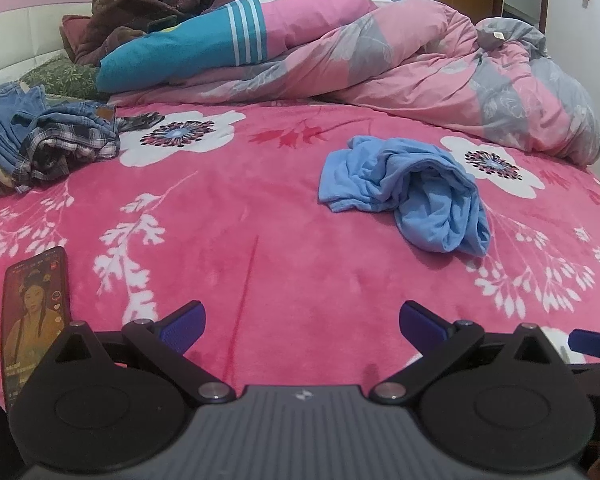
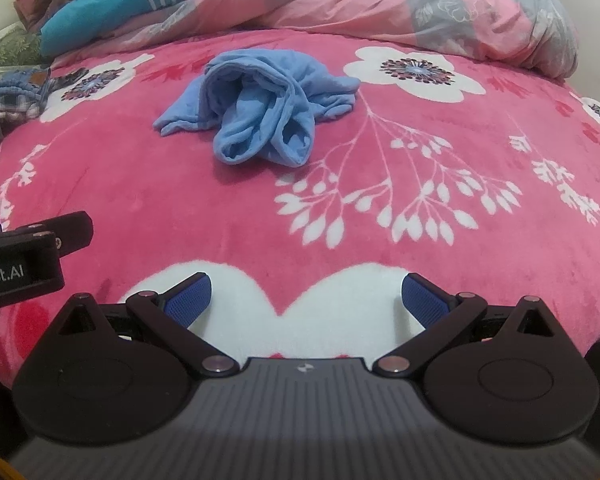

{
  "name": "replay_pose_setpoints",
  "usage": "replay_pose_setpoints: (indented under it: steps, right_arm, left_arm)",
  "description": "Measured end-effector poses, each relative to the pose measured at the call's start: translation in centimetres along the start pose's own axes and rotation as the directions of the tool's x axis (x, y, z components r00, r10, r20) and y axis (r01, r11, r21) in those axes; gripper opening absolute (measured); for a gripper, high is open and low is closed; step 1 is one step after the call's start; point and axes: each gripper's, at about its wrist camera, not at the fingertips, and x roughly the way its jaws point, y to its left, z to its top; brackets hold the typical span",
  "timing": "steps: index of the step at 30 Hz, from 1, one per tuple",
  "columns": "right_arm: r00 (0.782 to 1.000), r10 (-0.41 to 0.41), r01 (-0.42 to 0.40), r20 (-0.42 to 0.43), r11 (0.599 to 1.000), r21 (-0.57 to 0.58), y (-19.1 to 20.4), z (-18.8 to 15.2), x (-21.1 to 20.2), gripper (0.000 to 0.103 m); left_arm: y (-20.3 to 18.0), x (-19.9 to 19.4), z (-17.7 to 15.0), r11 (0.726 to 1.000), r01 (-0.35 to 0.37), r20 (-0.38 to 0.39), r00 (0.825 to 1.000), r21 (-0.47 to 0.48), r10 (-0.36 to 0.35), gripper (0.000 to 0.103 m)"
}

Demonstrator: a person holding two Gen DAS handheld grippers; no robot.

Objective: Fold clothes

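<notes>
A crumpled light blue garment (image 1: 408,192) (image 2: 260,104) lies in a heap on the pink flowered blanket (image 1: 236,216) (image 2: 420,208). My left gripper (image 1: 302,320) hovers low over the blanket's near part, open and with nothing between its blue pads, well short of the garment, which sits ahead and to the right. My right gripper (image 2: 306,292) is also open and holds nothing, with the garment straight ahead and slightly left. Part of the left gripper's body (image 2: 24,256) shows at the left edge of the right wrist view.
A pile of jeans and plaid clothes (image 1: 48,136) (image 2: 8,96) sits at the far left. A lit phone (image 1: 34,316) lies on the blanket near my left gripper. Bunched pink and grey quilts (image 1: 440,72) and a person sitting at the headboard (image 1: 156,4) fill the back.
</notes>
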Motion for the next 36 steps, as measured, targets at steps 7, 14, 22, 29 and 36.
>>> replay_pose_setpoints:
  steps: [7, 14, 22, 29, 36]
  right_arm:
    - [1.000, 0.002, -0.002, 0.004, 1.000, -0.006, 0.0, -0.1, 0.0, 0.102]
    - [1.000, 0.007, -0.007, 0.006, 1.000, -0.007, 0.0, -0.1, 0.0, 0.102]
    - [0.998, 0.043, -0.041, 0.049, 0.999, -0.031, -0.3, 0.5, -0.3, 0.102]
    - [0.991, 0.102, -0.099, 0.092, 0.994, -0.035, -1.2, 1.2, 0.3, 0.102]
    - [0.973, 0.161, -0.167, 0.166, 0.986, 0.018, -3.3, 1.7, 1.1, 0.102]
  left_arm:
    - [0.0, 0.1, -0.1, 1.000, 0.002, -0.005, 1.000, 0.002, -0.002, 0.103]
    - [-0.2, 0.2, -0.1, 1.000, 0.008, -0.007, 1.000, 0.005, -0.008, 0.103]
    - [0.2, 0.7, 1.1, 0.997, 0.067, 0.023, 0.998, -0.043, -0.066, 0.103]
    - [1.1, 1.8, 1.7, 0.988, 0.104, 0.037, 0.994, -0.111, -0.100, 0.103]
    - [1.5, 3.8, 2.5, 0.988, 0.090, 0.039, 0.996, -0.129, -0.085, 0.103]
